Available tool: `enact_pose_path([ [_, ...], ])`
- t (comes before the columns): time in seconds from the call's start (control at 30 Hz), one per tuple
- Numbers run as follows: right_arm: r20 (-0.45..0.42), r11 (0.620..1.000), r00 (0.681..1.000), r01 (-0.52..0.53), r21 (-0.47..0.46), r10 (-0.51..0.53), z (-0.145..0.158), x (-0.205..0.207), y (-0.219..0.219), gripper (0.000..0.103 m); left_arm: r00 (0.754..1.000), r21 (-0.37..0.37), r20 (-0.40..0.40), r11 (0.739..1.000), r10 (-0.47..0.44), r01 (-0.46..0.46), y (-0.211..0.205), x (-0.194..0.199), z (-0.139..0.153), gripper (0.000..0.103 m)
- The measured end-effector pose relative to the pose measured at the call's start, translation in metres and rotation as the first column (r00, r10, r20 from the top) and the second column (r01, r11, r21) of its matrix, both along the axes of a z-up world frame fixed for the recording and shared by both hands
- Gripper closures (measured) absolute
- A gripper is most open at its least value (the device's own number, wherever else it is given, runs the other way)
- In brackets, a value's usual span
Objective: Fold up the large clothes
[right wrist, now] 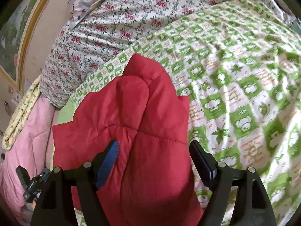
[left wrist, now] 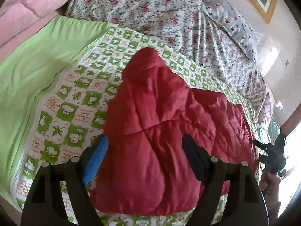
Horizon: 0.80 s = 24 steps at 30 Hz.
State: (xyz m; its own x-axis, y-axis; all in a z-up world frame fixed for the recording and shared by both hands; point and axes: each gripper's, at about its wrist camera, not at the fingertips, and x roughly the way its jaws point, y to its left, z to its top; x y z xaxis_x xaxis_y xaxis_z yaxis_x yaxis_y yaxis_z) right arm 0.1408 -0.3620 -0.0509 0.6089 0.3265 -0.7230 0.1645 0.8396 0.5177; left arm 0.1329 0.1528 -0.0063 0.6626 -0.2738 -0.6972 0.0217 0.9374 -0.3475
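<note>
Left wrist view: left gripper (left wrist: 144, 156) straddles the red quilted jacket (left wrist: 160, 122), fingers apart, hem hidden; right gripper (right wrist: 153, 160) likewise spread over bunched padding.

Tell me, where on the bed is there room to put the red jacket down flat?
The green checked blanket lies bare beyond the red jacket, up to the flowery sheet. The plain green cloth by the pink quilt is bare too. It is crowded by the blue spotted pillow.

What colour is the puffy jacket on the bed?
Red, the quilted jacket; it shows best in the left wrist view.
</note>
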Motion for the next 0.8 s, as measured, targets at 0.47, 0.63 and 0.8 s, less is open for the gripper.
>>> enact_pose_path([
  [0.47, 0.122, 0.989, 0.992, 0.043, -0.145, -0.025, 0.036, -0.028, 0.009, 0.023, 0.987, 0.045, 0.024, 0.987, -0.157, 0.155, -0.057, -0.010, 0.011, 0.022],
  [0.63, 0.151, 0.955, 0.981, -0.072, -0.288, 0.119, 0.048, -0.029, 0.056, 0.023, 0.969, 0.067, 0.019, 0.967, -0.248, 0.246, -0.088, -0.014, 0.008, 0.022],
  [0.8, 0.110, 0.880, 0.936, -0.269, -0.391, 0.335, 0.037, -0.025, 0.120, 0.024, 0.948, 0.127, 0.007, 0.941, -0.318, 0.315, -0.116, -0.020, -0.002, 0.022],
])
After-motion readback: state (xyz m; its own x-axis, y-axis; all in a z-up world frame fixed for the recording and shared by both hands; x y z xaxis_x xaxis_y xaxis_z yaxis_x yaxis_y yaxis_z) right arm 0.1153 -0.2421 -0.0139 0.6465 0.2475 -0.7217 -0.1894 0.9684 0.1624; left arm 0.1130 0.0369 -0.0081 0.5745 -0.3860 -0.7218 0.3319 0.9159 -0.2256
